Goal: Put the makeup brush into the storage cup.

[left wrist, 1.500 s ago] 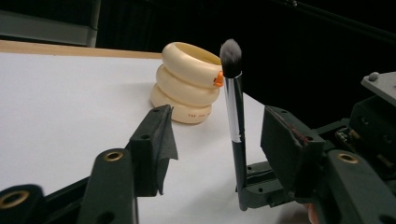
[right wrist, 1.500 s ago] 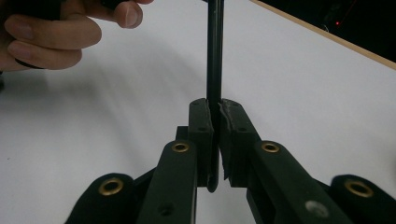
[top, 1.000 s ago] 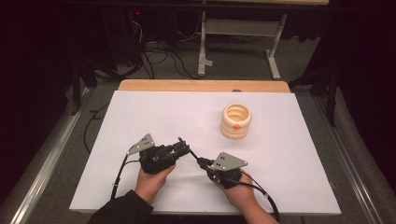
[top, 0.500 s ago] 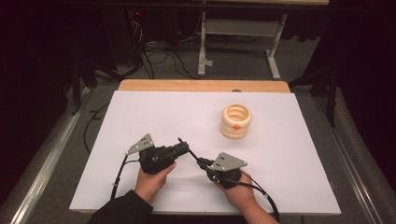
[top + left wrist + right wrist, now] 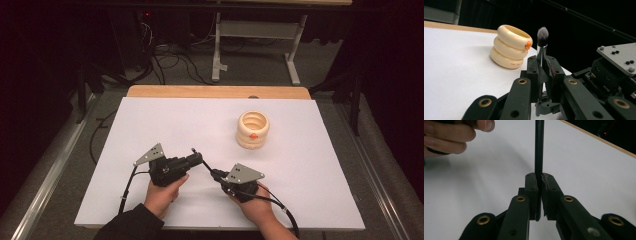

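A makeup brush (image 5: pixel 542 35) with a grey bristle head, silver ferrule and black handle is held between both grippers near the table's front. My left gripper (image 5: pixel 199 159) is shut on the brush just below the ferrule (image 5: pixel 541 51), bristles sticking out past the jaws. My right gripper (image 5: pixel 216 174) is shut on the black handle (image 5: pixel 539 145). A cream ribbed cup (image 5: pixel 253 129) with an orange dot stands upright to the back right, apart from both grippers; it also appears behind the brush head as the cup (image 5: pixel 511 47).
The table has a white top (image 5: pixel 165 125) and a wooden strip (image 5: pixel 215 91) along the far edge. Table legs and cables lie on the dark floor beyond. A hand's fingers (image 5: pixel 451 135) show at the upper left of the right gripper view.
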### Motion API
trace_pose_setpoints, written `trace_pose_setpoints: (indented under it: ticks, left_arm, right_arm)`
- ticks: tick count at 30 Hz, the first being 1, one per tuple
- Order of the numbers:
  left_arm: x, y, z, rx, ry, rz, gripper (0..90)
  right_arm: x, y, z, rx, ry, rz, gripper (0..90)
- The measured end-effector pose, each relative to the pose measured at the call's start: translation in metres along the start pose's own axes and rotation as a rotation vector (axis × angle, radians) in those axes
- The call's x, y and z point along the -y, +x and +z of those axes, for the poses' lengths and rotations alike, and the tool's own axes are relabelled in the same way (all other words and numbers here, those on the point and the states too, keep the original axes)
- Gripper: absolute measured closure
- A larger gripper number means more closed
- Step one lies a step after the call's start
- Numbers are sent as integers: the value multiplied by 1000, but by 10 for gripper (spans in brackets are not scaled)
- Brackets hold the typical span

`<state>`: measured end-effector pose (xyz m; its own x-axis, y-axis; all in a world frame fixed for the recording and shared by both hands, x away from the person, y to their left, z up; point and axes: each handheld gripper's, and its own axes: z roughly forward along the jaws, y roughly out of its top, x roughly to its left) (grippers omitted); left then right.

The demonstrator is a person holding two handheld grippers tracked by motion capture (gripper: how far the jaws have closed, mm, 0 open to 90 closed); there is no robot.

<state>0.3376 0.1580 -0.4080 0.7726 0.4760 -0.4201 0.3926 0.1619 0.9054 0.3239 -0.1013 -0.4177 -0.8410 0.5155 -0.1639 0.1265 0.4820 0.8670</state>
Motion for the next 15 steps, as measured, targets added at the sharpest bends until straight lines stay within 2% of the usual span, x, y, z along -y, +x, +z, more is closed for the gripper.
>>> trace_pose_setpoints:
  ticks: [15]
  left_arm:
    - [0,-3,0,-3,-3,20,827]
  right_arm:
    - [0,0,1,-16,3,30,827]
